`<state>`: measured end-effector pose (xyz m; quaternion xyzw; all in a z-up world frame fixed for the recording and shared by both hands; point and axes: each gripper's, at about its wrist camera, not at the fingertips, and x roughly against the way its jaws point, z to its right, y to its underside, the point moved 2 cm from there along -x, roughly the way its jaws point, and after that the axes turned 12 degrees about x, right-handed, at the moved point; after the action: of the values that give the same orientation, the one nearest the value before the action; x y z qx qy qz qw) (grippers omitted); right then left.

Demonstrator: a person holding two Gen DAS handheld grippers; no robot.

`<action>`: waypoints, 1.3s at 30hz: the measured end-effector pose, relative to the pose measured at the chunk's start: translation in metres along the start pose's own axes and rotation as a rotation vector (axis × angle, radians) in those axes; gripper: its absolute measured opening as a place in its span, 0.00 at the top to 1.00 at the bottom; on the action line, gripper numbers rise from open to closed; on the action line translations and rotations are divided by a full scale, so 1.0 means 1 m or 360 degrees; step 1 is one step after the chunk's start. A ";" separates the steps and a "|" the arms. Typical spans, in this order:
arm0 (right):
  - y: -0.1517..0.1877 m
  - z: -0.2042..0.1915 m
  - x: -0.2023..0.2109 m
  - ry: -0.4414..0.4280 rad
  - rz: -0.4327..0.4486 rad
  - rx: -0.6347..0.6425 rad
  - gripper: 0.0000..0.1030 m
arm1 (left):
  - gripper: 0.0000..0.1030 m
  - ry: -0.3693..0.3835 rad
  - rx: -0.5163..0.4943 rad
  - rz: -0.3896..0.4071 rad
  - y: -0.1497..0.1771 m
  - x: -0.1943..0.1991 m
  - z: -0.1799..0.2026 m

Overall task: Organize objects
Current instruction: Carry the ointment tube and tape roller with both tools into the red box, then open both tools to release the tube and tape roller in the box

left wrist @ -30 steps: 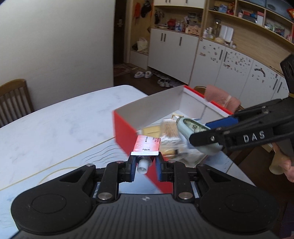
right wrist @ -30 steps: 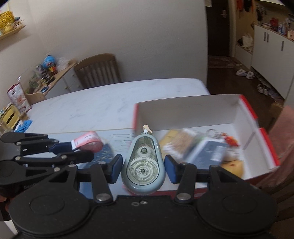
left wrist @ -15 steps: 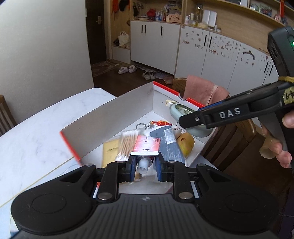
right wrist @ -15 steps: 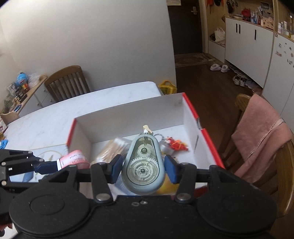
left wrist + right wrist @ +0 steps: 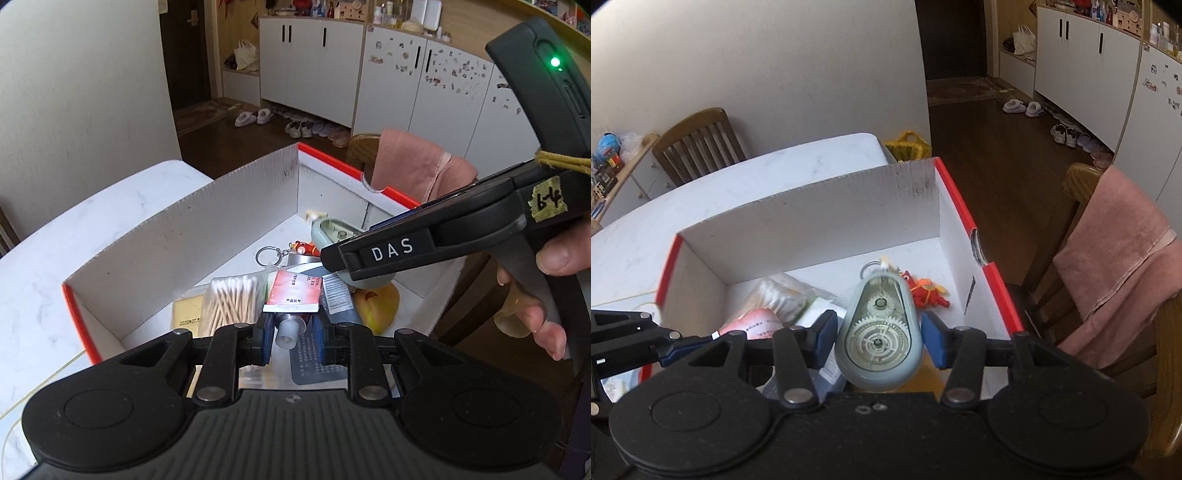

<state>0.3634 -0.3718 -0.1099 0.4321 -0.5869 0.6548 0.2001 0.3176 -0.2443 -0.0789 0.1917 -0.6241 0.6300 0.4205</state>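
White table (image 5: 55,236), chair (image 5: 698,144) at far end. Red-edged box (image 5: 207,218) on it holds swabs (image 5: 231,299), keyring (image 5: 267,254) (other items half hidden). Right gripper (image 5: 879,336) over box, fingers pinching grey tape dispenser (image 5: 879,339). Left gripper (image 5: 293,332) over near side, fingers pinching red-white tube (image 5: 293,291).

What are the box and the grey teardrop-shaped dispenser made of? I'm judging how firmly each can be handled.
The box looks like corrugated cardboard: fluting shows along its wall's top edge, matte white inside, red outside. The dispenser, clamped in the right gripper, looks like hard plastic: a smooth grey shell with a clear window showing white gears.
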 end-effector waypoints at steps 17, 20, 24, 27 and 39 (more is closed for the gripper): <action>-0.001 0.017 -0.002 -0.0012 0.0004 -0.0031 0.51 | 0.81 -0.0037 0.0045 -0.0199 0.002 -0.033 -0.012; 0.002 0.019 0.002 -0.0029 0.0010 -0.0031 0.51 | 0.81 -0.0027 0.0067 -0.0222 0.002 -0.032 -0.015; 0.005 0.019 0.007 -0.0058 0.0019 -0.0031 0.51 | 0.80 -0.0010 0.0113 -0.0238 0.000 -0.030 -0.020; 0.008 0.017 0.012 -0.0079 0.0022 -0.0022 0.49 | 0.79 -0.0012 0.0116 -0.0236 0.001 -0.028 -0.020; 0.020 0.004 0.039 -0.0125 0.0075 0.0086 0.44 | 0.72 0.0048 0.0204 -0.0090 0.009 0.016 -0.021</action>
<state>0.3279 -0.3894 -0.0909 0.4488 -0.5864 0.6575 0.1497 0.3072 -0.2188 -0.0759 0.2263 -0.5705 0.6594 0.4343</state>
